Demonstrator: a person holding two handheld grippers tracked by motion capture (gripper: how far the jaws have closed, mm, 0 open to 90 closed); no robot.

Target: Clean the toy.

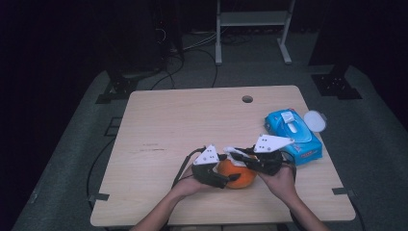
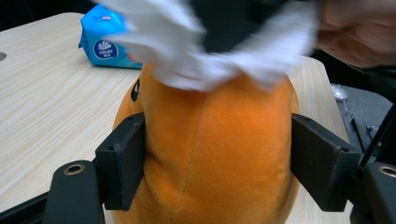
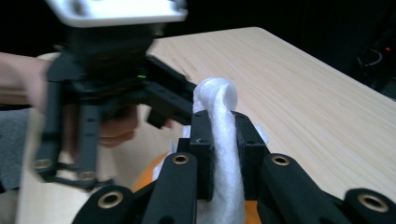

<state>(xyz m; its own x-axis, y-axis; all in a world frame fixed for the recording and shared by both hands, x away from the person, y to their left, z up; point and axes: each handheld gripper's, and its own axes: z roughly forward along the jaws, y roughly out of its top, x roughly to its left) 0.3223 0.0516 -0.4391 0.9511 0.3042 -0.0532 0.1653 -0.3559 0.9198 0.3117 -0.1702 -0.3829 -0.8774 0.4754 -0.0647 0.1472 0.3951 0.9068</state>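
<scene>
Item: round orange plush toy (image 1: 239,175), lower centre of the high view, clamped between your left gripper (image 2: 217,161) jaws. Your right gripper (image 3: 224,140) pinches a white tissue (image 3: 219,135) over it. Blue tissue pack (image 1: 293,134) lies right. Wiping likely midway; remainder unclear.

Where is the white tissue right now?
The white tissue is pinched in the right claw, draped over the top of the orange plush toy that the left claw grips near the table's front edge.
</scene>
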